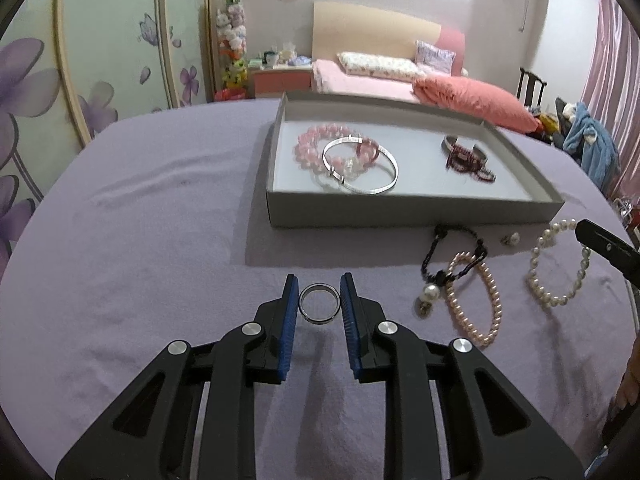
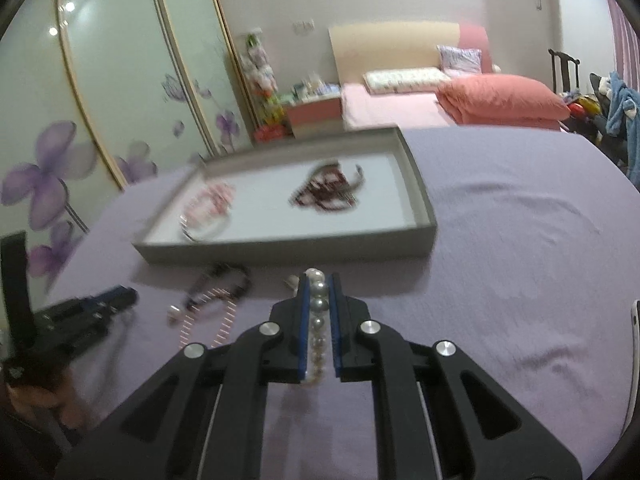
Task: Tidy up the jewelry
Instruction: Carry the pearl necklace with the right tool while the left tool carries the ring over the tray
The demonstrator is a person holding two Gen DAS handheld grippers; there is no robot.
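Note:
My left gripper (image 1: pixel 320 300) is shut on a silver ring (image 1: pixel 320 303), held between its blue pads just above the purple cloth. My right gripper (image 2: pixel 319 300) is shut on a white pearl bracelet (image 2: pixel 318 320); the pearls run between its pads. The grey tray (image 1: pixel 400 216) holds a pink bead bracelet (image 1: pixel 316 144), a silver bangle (image 1: pixel 372 184) and a dark red bracelet (image 1: pixel 466 160). In the left wrist view the right gripper's tip (image 1: pixel 608 246) is at the white pearl bracelet (image 1: pixel 556 264). The tray also shows in the right wrist view (image 2: pixel 288 252).
On the cloth in front of the tray lie a pink pearl bracelet (image 1: pixel 480 300), a black cord bracelet (image 1: pixel 456 256) and a small earring (image 1: pixel 511 239). A bed with a pink pillow (image 1: pixel 472 104) stands behind. Wardrobe doors (image 1: pixel 100 60) are at left.

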